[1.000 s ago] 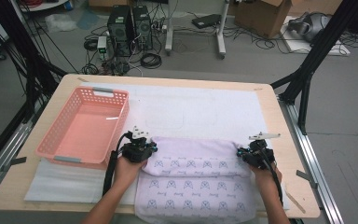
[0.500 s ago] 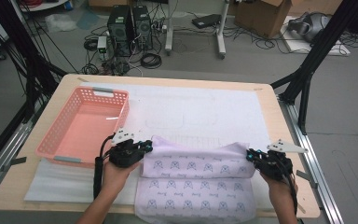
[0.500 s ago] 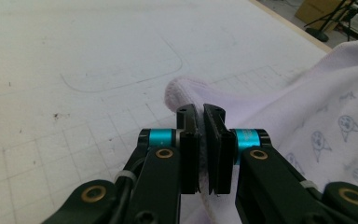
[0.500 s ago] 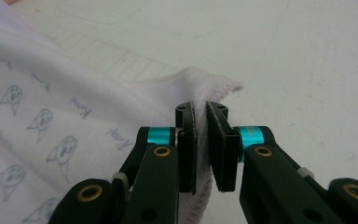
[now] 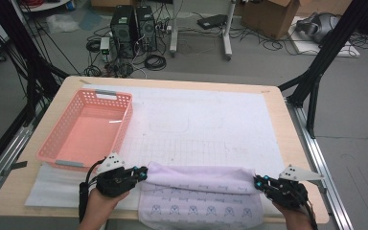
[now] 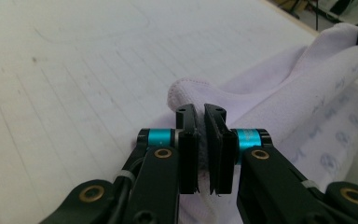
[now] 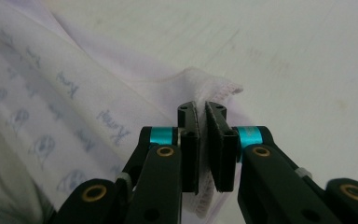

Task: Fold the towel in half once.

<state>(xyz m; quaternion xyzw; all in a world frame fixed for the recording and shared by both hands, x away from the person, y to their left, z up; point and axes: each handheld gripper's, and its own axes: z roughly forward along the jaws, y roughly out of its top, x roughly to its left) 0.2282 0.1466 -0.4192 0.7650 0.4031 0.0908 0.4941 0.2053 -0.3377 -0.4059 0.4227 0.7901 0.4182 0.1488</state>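
At the near edge of the surface point(image 5: 287, 115) lies a pale purple cloth point(image 5: 201, 203) with little prints, its far part folded back into a soft roll. The left gripper point(image 5: 143, 173) pinches one end of that roll, its fingers point(image 6: 189, 144) squeezed on the cloth. The right gripper point(image 5: 258, 182) does the same at the other end. The cloth looks light, floppy and thin, so it will sag between them; holding both corners seems best. Farther off sits a pink basket point(image 5: 124, 122).
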